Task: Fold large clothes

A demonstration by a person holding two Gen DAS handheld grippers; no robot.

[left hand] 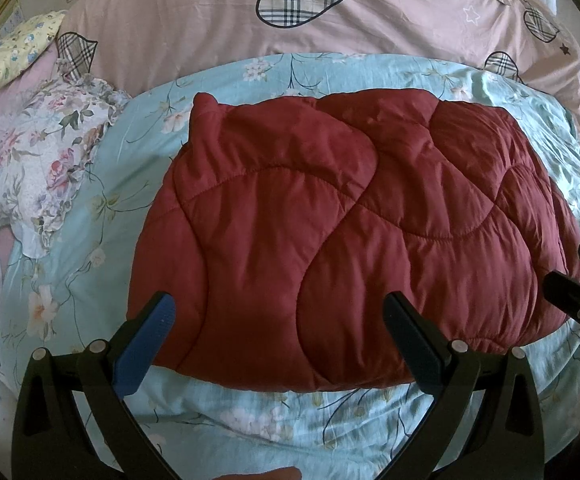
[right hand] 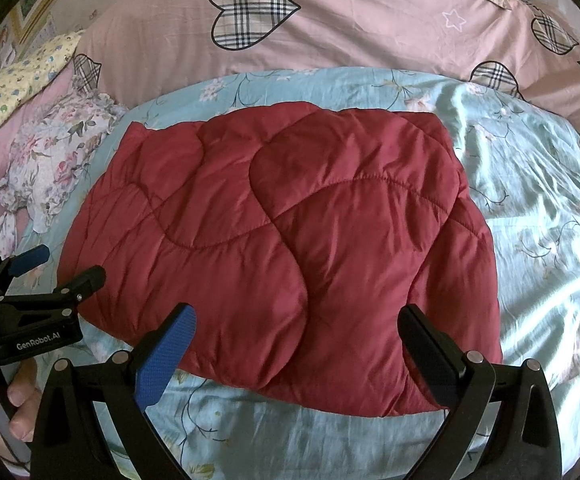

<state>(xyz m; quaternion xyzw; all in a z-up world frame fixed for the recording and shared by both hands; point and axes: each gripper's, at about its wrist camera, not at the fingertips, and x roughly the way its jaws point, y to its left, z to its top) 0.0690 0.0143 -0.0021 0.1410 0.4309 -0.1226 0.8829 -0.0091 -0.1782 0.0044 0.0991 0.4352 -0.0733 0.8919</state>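
Note:
A dark red quilted garment (left hand: 338,232) lies folded in a thick rectangle on the light blue floral sheet (left hand: 250,412); it also shows in the right wrist view (right hand: 282,248). My left gripper (left hand: 278,320) is open and empty, its fingers spread just above the garment's near edge. My right gripper (right hand: 298,332) is open and empty, above the near edge of the garment toward its right half. The left gripper shows at the left edge of the right wrist view (right hand: 58,268), and the right gripper at the right edge of the left wrist view (left hand: 570,272).
A pink duvet with plaid hearts (right hand: 330,32) is piled at the back. A floral ruffled cloth (left hand: 42,168) lies left of the garment, and a yellow floral pillow (left hand: 6,56) sits at far left. A hand (right hand: 6,404) holds the left gripper's handle.

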